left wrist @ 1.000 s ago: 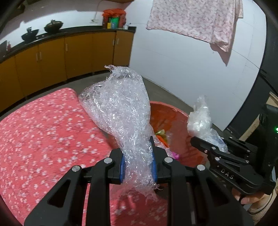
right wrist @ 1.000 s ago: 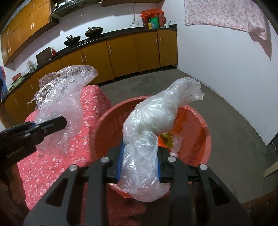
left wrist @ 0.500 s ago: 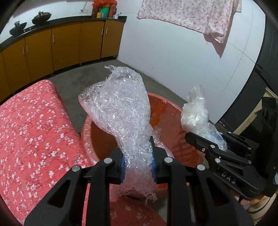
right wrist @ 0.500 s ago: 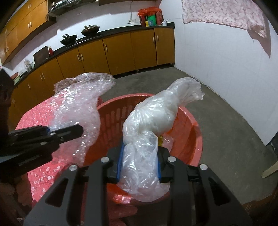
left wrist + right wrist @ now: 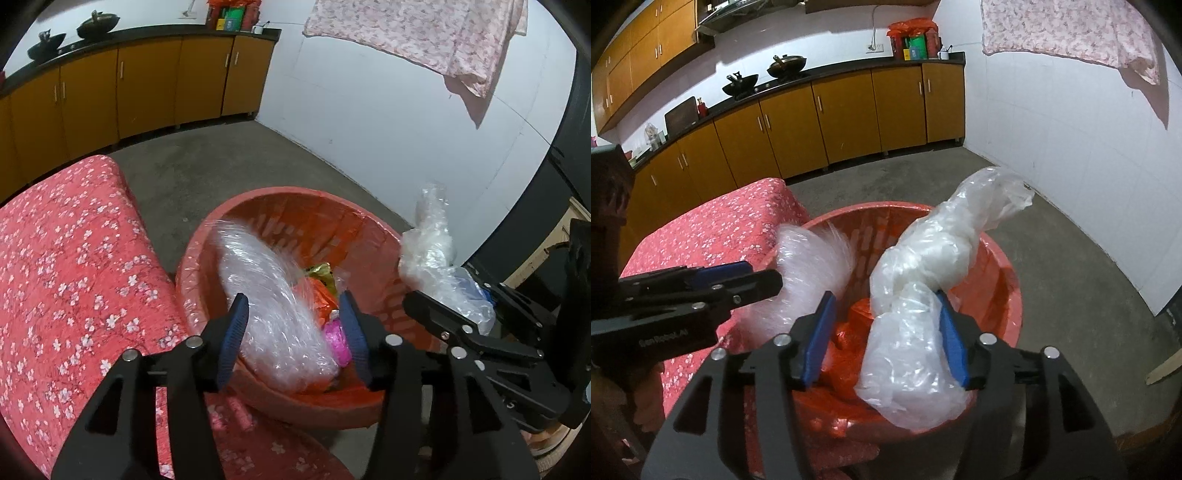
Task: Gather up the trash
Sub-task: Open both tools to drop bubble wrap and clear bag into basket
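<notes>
A red plastic basket (image 5: 280, 206) stands on the floor beside the bed; it also shows in the right wrist view (image 5: 1008, 288). My left gripper (image 5: 293, 332) is open above its near rim. A blurred wad of bubble wrap (image 5: 266, 291) is falling between the open fingers into the basket, also seen in the right wrist view (image 5: 809, 269). My right gripper (image 5: 886, 339) is open over the basket. A white plastic bag (image 5: 923, 295) sits loose between its pads, touching the right pad. The basket holds orange and pink wrappers (image 5: 334, 332).
A bed with a red flowered cover (image 5: 66, 266) lies left of the basket. Orange kitchen cabinets (image 5: 842, 110) line the far wall. A white wall (image 5: 388, 110) with a hanging pink cloth (image 5: 417, 33) is to the right. Grey concrete floor (image 5: 1071, 258) surrounds the basket.
Both grippers have opened over the basket. The bubble wrap has dropped from the left gripper into the basket. The white bag is released and slipping from the right gripper.
</notes>
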`<state>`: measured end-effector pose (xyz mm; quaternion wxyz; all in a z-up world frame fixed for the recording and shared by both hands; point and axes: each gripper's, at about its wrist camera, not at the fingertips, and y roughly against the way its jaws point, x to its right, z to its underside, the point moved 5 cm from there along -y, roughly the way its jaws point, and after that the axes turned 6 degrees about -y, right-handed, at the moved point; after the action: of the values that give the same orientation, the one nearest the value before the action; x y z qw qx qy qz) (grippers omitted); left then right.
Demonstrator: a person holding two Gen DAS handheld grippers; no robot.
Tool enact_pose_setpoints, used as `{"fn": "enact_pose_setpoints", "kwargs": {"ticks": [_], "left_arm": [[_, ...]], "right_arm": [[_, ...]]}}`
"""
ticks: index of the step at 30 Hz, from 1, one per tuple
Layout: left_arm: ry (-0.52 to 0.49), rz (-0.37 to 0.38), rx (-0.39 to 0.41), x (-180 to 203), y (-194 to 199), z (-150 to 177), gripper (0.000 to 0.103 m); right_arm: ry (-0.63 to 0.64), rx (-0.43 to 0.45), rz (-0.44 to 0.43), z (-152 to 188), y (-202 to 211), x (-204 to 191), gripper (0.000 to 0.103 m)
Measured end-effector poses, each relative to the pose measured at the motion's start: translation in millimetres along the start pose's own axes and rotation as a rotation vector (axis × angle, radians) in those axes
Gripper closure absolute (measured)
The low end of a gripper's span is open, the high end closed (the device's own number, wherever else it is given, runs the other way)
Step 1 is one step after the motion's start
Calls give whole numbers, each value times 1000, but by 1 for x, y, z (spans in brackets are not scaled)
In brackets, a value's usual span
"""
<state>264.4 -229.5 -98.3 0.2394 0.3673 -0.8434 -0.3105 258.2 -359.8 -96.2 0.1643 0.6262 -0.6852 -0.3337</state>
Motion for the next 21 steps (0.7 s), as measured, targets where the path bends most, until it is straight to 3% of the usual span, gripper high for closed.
{"fn": "enact_pose_setpoints", "kwargs": {"ticks": [8, 12, 21], "left_arm": [[85, -76, 43, -33, 25, 4, 40], [131, -114, 65, -53, 38, 6, 39], [151, -143, 86, -64, 55, 7, 39]], "right_arm": [[108, -13, 80, -4, -7, -12, 41], [270, -47, 172, 8, -17, -24, 41], [128, -87, 117, 8, -17, -14, 43]]}}
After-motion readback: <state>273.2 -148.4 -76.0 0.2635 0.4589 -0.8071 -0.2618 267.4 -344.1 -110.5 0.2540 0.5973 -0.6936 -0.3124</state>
